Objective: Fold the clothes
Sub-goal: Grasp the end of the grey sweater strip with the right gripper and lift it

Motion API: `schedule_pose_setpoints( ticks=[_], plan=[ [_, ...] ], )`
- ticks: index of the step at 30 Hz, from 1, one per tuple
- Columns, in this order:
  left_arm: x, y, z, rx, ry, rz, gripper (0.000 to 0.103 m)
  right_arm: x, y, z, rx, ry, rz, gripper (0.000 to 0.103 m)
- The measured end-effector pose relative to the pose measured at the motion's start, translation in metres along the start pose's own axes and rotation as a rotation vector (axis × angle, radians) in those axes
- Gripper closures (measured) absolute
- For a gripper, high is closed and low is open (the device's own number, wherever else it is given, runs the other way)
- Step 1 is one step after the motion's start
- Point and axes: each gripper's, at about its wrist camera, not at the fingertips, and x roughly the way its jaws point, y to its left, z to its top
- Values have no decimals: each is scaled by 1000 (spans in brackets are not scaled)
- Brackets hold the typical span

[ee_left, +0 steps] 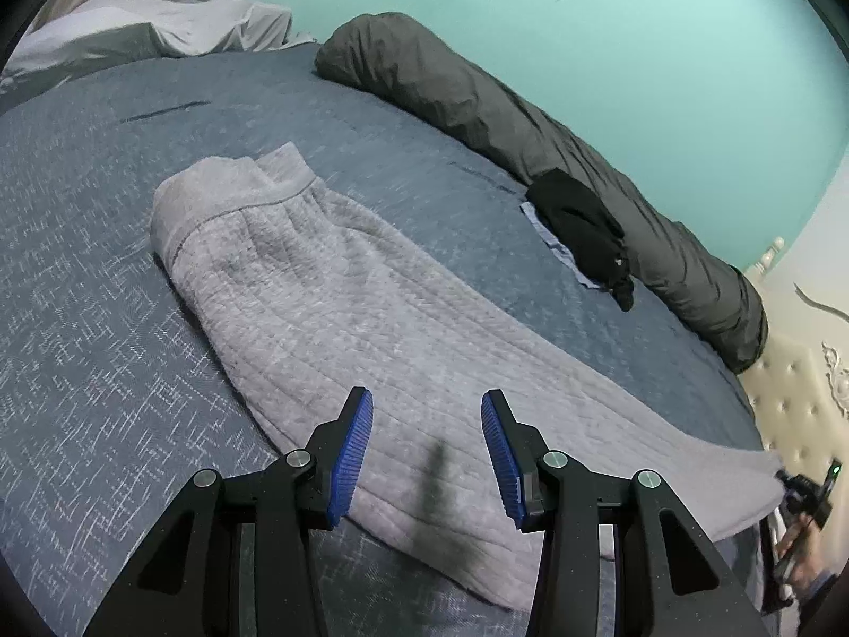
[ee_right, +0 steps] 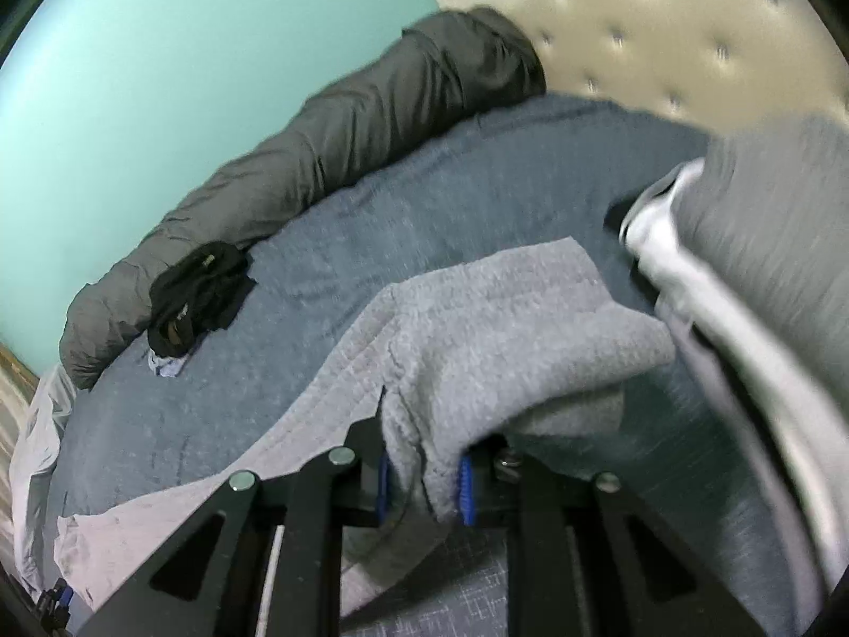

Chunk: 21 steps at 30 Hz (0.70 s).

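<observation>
Blue-padded jaws of the left gripper (ee_left: 427, 456) are held partly open, empty, above the near edge of the grey quilted garment (ee_left: 339, 308), which is spread on the bed (ee_left: 79, 265). At about three o'clock, the garment's end is pinched and raised off the bed by the right gripper (ee_right: 422, 483), jaws nearly closed on cloth. A fold is judged under way; next, the raised end must be carried toward the waistband at eleven o'clock.

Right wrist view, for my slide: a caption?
Right gripper pinches an end of the grey garment above the blue bedspread.
</observation>
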Motion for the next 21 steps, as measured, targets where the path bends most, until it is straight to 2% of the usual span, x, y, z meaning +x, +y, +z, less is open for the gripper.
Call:
schedule_pose_setpoints(
  ticks=[6,10,21],
  plan=[
    [-21,-2,-8,0,-15,2,56,-50,15,43,-35,-74,6,86],
    [-33,-7,-19,3,-5,2,56,-85,14,71,-32,-122,-22,86],
    [-49,-33,-50,61,42,-23,56,-172,-24,123,-54,-199,-144,86]
  ],
)
